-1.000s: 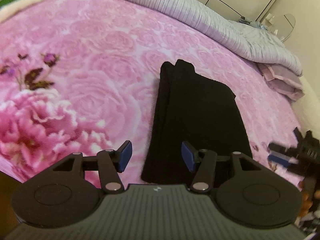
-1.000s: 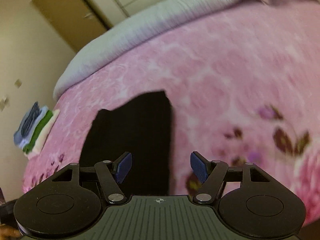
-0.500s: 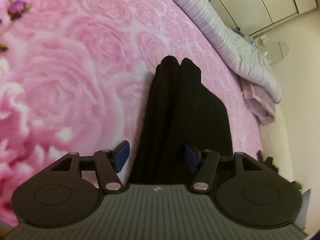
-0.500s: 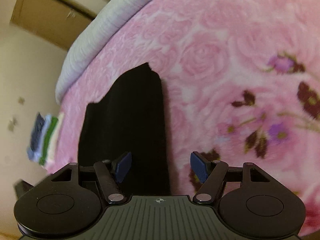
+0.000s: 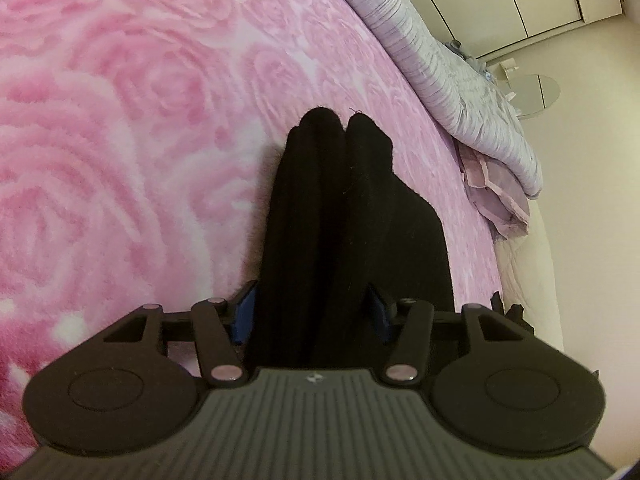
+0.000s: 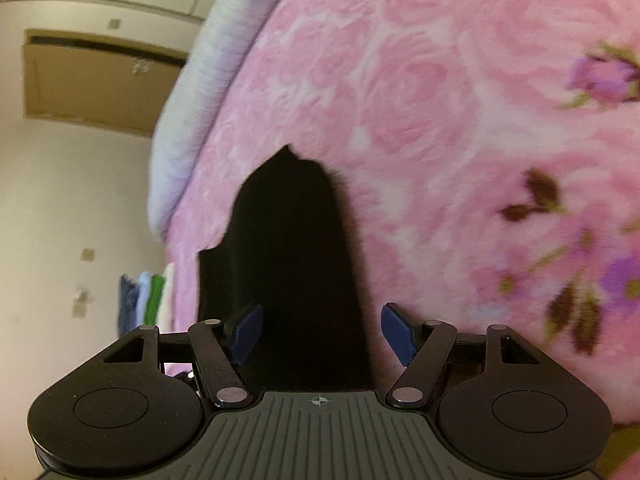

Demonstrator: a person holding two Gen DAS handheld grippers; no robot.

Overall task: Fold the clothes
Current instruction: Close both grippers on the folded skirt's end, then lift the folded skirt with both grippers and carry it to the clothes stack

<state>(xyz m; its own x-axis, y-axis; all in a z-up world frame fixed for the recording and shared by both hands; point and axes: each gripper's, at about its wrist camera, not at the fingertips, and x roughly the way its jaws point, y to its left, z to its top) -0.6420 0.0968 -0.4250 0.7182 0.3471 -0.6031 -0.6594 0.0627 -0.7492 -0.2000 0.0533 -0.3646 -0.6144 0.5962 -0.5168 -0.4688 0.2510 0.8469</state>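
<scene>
**Across the pink rose blanket, a black garment runs straight away from both grippers**

On the pink rose-patterned blanket [image 5: 132,152] lies the black garment [image 5: 352,220], already narrowed into a long strip, with two rounded ends side by side at its far tip. Its long axis runs directly away from both cameras, toward the striped grey duvet [image 5: 448,76] along the bed's far edge.

The near end of the strip sits between the blue pads of the left gripper [image 5: 310,312], whose jaws have just been closing a little; they stand apart, and no pinch on the cloth shows. The right gripper [image 6: 322,334] also stands with its jaws apart, straddling the near right edge of the same garment, with bare blanket under its right pad.

Neither hand looks clearly nearer; both sit at the near end. The likely next move is to clamp that end and carry it toward the far tip. A stack of folded clothes [image 6: 146,298] waits at the bed's left edge.
</scene>
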